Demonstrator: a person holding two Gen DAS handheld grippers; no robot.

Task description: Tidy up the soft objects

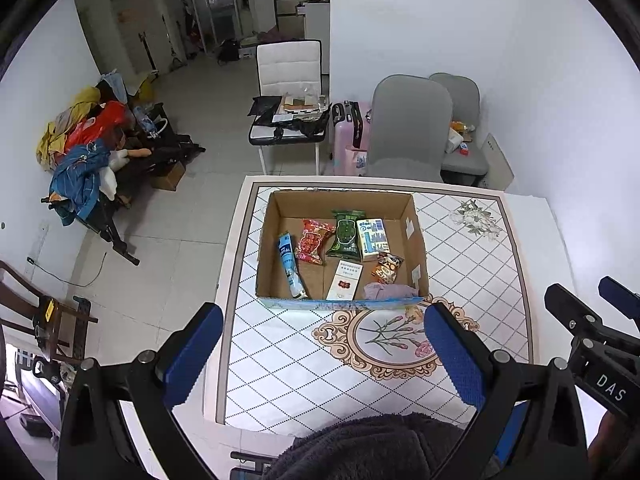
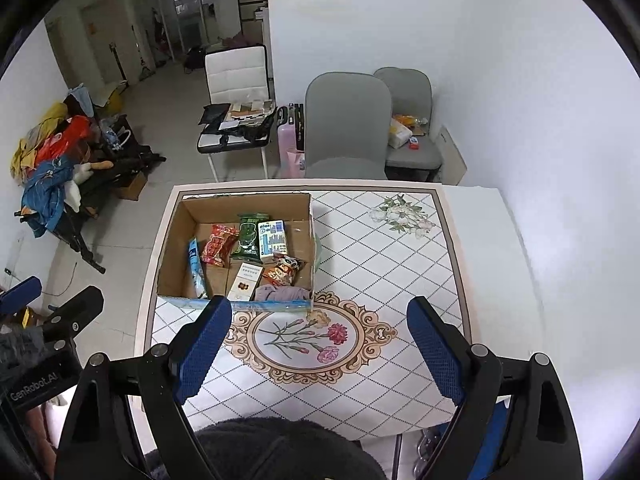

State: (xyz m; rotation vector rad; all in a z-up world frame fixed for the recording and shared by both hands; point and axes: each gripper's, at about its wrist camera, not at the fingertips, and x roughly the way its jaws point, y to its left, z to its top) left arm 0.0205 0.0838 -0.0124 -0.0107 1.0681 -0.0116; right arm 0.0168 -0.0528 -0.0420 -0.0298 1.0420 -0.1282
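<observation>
An open cardboard box [image 1: 418,236] [image 2: 172,240] stands on the patterned table. It holds a blue tube [image 1: 290,266], a red packet [image 1: 312,242], a green packet [image 1: 346,234], a white-blue tissue pack [image 1: 373,238], a white carton [image 1: 345,280], an orange snack bag [image 1: 386,267] and a crumpled purple cloth [image 1: 388,291] [image 2: 282,293]. My left gripper [image 1: 324,328] is open and empty, held above the table in front of the box. My right gripper [image 2: 320,322] is open and empty over the floral medallion, right of the box's front corner.
The table [image 1: 480,280] has a floral cloth and meets a white wall on the right. Two grey chairs [image 1: 408,128] and a pink suitcase [image 1: 352,136] stand behind it. A white chair [image 1: 288,80] holds clutter. A clothes pile [image 1: 88,148] lies left on the floor.
</observation>
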